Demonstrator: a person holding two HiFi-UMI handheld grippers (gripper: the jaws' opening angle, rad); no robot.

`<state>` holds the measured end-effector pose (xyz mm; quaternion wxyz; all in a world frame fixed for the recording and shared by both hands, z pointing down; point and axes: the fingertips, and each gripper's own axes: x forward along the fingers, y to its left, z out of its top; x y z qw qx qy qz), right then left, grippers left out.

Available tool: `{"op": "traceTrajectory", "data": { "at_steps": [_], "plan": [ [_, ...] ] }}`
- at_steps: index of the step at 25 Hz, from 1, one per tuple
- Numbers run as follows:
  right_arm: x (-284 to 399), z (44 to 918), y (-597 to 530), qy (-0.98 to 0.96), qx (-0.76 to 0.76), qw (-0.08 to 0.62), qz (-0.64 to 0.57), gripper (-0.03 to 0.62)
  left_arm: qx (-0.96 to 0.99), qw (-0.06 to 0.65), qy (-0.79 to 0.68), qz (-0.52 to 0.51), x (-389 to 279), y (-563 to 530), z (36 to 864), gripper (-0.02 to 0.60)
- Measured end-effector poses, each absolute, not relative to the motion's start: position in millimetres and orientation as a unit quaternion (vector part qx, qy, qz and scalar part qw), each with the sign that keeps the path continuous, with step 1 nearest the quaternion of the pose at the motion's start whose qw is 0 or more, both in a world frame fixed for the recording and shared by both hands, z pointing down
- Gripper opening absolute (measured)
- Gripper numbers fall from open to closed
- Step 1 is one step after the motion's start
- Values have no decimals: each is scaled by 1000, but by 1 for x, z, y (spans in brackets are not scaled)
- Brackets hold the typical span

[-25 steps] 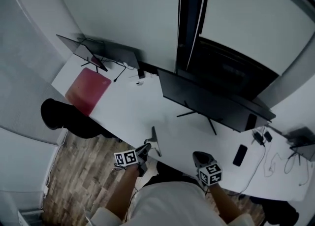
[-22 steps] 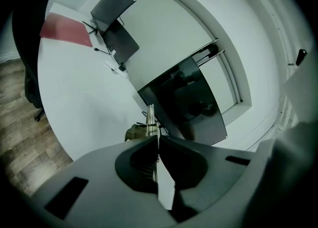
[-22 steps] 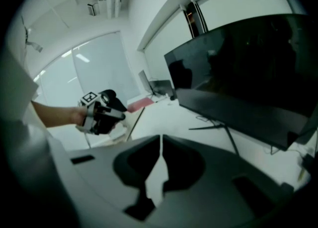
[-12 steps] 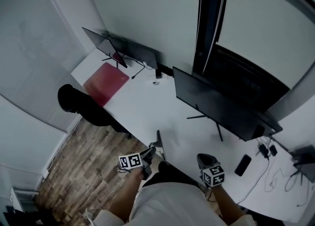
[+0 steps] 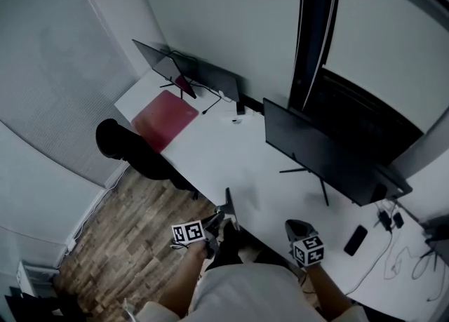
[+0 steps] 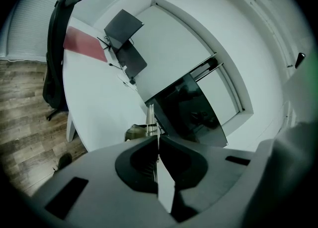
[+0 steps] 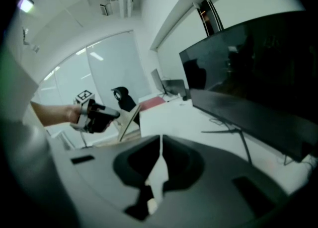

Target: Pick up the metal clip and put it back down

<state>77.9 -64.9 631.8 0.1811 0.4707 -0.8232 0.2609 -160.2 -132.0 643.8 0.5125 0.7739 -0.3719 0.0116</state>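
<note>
The metal clip (image 5: 229, 208) is a thin flat strip that sticks up over the front edge of the white desk (image 5: 210, 152). My left gripper (image 5: 216, 224) is shut on its lower end. In the left gripper view the clip (image 6: 150, 122) pokes out past the closed jaws of that gripper (image 6: 154, 141). The right gripper view shows the left gripper (image 7: 115, 114) in a hand, with the clip (image 7: 128, 120) slanting down from it. My right gripper (image 5: 293, 228) hovers at the desk's front edge, to the right of the left one. Its jaws (image 7: 160, 145) are shut with nothing between them.
A black monitor (image 5: 316, 149) stands on the desk ahead of me. Another screen (image 5: 165, 68) and a red mat (image 5: 166, 118) are at the far left end. A black chair (image 5: 130, 149) stands on the wood floor to the left, and a phone (image 5: 355, 240) with cables lies at the right.
The head view has swung left, so the desk, monitors and chair sit further right in the picture. Both grippers keep their places and the clip stays in the left one.
</note>
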Motion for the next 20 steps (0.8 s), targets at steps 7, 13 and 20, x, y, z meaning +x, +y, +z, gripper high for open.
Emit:
{"op": "traceTrajectory", "data": {
  "at_steps": [7,13,20],
  "plan": [
    [49,633,-97,-816,481,189,259,34,780,516,-355,14,-187,-165,648,37],
    [18,633,-133,-808,489,201,260,34,788,515,-336,32,-208,-206,652,36],
    [-13,638,-180,-794,507,205,266,34,792,518,-319,50,-233,-265,664,37]
  ]
}}
